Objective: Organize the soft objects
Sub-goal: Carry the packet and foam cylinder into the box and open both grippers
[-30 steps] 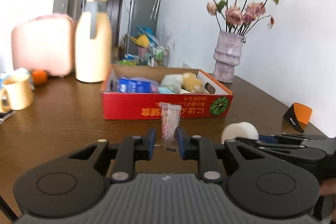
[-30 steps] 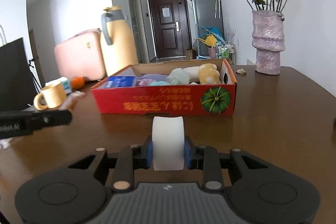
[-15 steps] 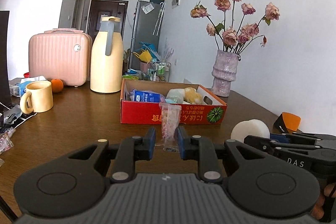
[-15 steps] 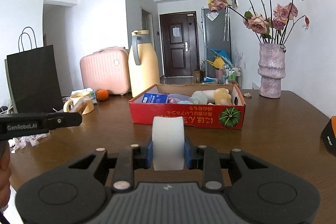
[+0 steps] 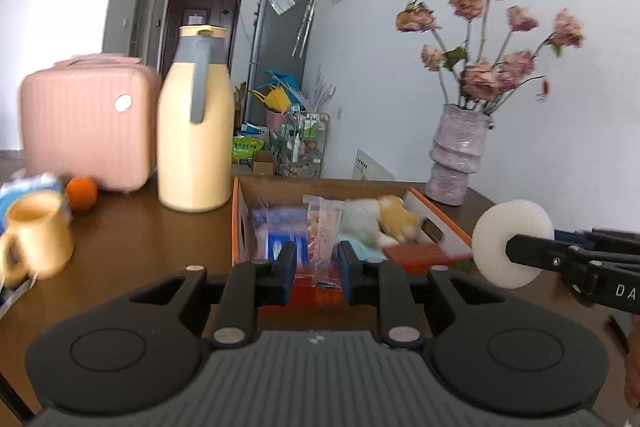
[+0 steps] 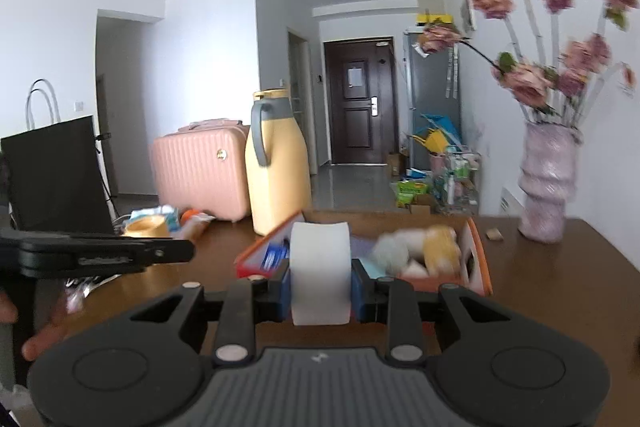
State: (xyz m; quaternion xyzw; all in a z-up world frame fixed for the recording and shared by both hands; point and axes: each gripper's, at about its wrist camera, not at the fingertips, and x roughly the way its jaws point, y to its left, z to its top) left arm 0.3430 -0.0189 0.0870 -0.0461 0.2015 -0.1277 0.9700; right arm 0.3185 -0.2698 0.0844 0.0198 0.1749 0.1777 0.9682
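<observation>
A: Start at the left edge of the left wrist view. What is there?

B: A yellow mug (image 5: 34, 239) at the lower left, an orange (image 5: 81, 193) just behind it, then a pink suitcase (image 5: 86, 137) and a tall cream jug (image 5: 195, 131) standing side by side on the brown table (image 5: 132, 247).

A: And in the middle?

B: The left gripper (image 5: 313, 273) sits at lower centre, its jaws nearly closed on a clear packet (image 5: 325, 239) with pinkish contents, held upright between the blue pads. Behind it is the open red cardboard box (image 5: 448, 227), holding a blue pack (image 5: 286, 241) and a pale and yellow plush toy (image 5: 380, 221). The contents are smeared, so I would not name the rest.

A: The right side?

B: A lilac vase (image 5: 460, 159) of dried roses stands at the upper right, by the wall. Below it, at the right edge, the other tool reaches in with a white foam disc (image 5: 514, 243).

A: Does the right wrist view agree?

B: Yes. At its left edge, a hand (image 6: 44, 331) holds the left tool's handle in front of a black paper bag (image 6: 56, 171). In the centre, the right gripper (image 6: 320, 291) has its jaws narrowed onto that foam disc (image 6: 320, 267), seen edge-on, pads pressing both flat faces. The box (image 6: 478, 259) lies just behind it, the vase (image 6: 546, 187) at the far right.
</observation>
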